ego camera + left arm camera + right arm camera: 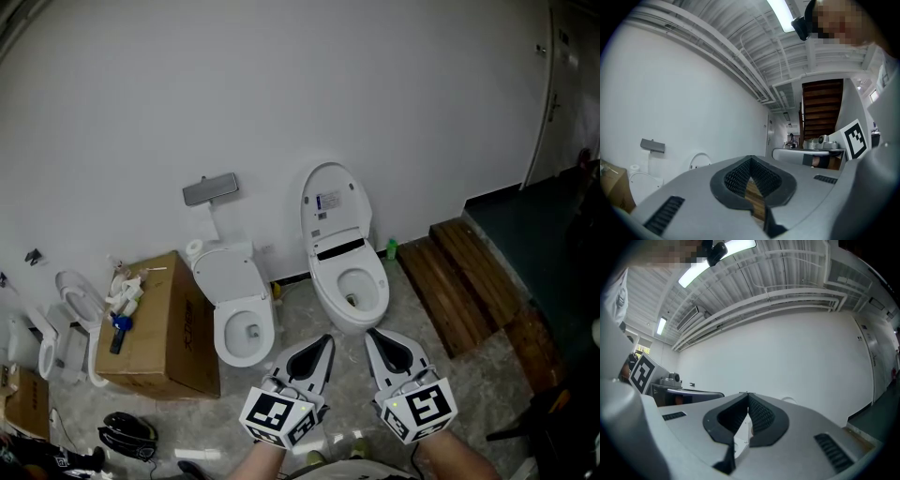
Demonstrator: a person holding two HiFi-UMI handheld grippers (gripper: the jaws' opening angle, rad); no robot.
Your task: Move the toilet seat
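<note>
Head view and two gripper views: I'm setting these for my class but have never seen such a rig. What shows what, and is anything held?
No robot: a person holds a two-jaw gripper in each hand. The head view looks down from the person's head at the left gripper and right gripper, both shut and empty. Ahead stand a left toilet and right toilet, lids up, a box to their left, wooden steps to their right. Each gripper view looks along its own jaws, which are together.
</note>
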